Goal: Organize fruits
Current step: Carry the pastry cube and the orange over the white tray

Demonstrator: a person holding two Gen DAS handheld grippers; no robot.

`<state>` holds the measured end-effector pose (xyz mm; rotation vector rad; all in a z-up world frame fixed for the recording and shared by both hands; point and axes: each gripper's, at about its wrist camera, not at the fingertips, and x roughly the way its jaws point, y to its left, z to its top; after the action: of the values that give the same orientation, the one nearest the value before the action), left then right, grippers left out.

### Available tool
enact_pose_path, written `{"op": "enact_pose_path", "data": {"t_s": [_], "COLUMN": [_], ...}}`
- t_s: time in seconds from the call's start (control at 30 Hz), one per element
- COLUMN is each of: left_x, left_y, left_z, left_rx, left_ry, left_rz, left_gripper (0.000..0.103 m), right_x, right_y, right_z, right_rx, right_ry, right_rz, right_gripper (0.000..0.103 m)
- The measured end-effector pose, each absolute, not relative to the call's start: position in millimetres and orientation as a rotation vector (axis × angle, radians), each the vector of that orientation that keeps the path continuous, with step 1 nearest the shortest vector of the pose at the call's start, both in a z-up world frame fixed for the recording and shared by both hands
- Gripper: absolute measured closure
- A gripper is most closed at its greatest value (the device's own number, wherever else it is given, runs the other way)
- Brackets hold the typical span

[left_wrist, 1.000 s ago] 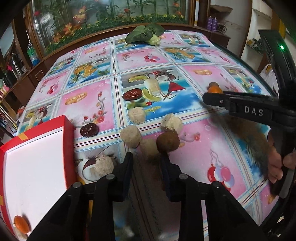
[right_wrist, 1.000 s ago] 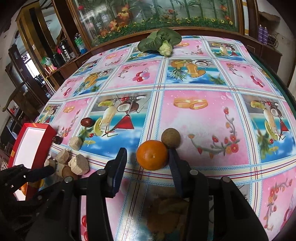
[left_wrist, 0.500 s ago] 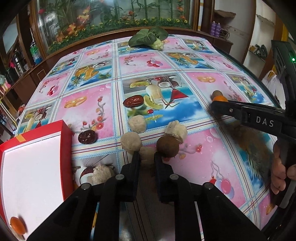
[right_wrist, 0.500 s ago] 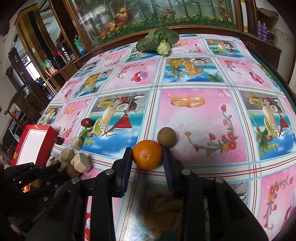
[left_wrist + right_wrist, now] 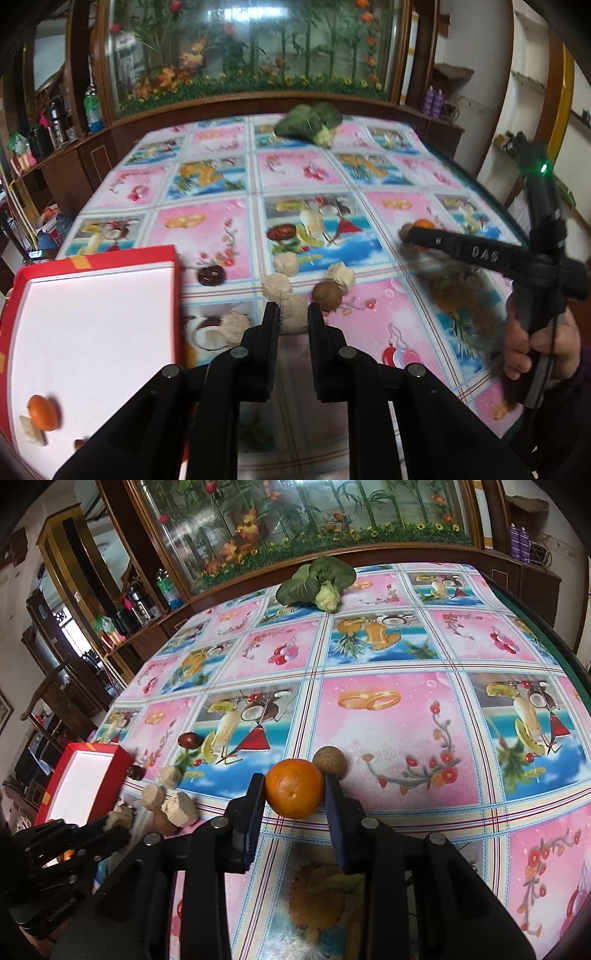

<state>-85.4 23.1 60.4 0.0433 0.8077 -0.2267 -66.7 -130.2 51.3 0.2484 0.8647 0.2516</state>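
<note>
Both tools grip fruit bound for the red box (image 5: 99,258): left tool (image 5: 293,317) clamps a pale lump (image 5: 293,315), right tool (image 5: 294,794) clamps the orange (image 5: 294,788), above the counter (image 5: 388,716).

The table (image 5: 388,716) wears a glossy, smooth plastic cloth with printed pictures. The orange (image 5: 294,793) has a shiny, finely dimpled peel. The pale lumps (image 5: 293,312) look rough and matt. The box (image 5: 92,332) is glossy red card, matt white inside. Both grippers are matt black plastic.
</note>
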Motion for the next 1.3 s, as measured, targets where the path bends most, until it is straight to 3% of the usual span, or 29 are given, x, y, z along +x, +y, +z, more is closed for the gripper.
{"op": "enact_pose_path", "data": {"t_s": [0.8,1.3], "left_x": [-104,-110], "left_y": [111,164], "left_z": [66,68], "left_rx": [-0.051,-0.081], "left_ry": [0.744,0.729], "left_rz": [-0.053,0.068], "left_gripper": [0.089,0.089], "right_x": [-80,-88], "right_y": [-114,12], "right_z": [66,70], "right_rx": [0.174,0.162], "right_ry": [0.727,0.739], "right_rz": [0.248,0.549], "right_gripper": [0.069,0.069]}}
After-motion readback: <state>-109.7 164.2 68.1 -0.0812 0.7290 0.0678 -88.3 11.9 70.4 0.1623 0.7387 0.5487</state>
